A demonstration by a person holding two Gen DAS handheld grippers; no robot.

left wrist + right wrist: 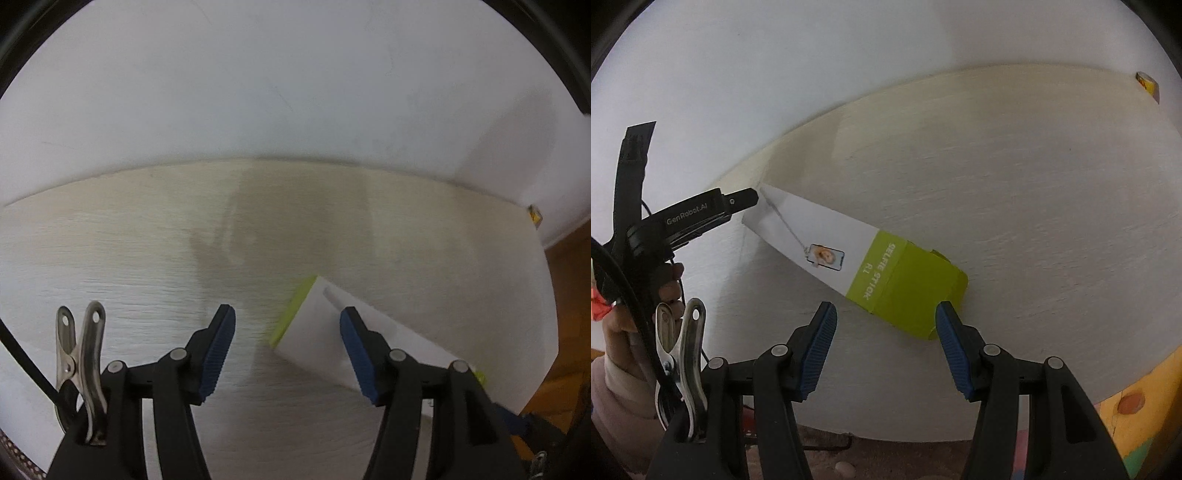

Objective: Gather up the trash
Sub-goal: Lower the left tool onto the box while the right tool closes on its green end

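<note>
Both hand-held grippers had jaws apart, nothing clamped: left hand-held gripper [288, 334] over the selfie-stick box's [849, 258] white end, right hand-held gripper [886, 332] at six o'clock of its green end, box flat on the desk [1034, 184], probably lining up a two-ended pickup.

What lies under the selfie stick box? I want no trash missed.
The selfie stick box lies flat on the pale wooden tabletop; only bare wood shows around its edges. Anything directly beneath it is covered, and its contents cannot be seen.
</note>
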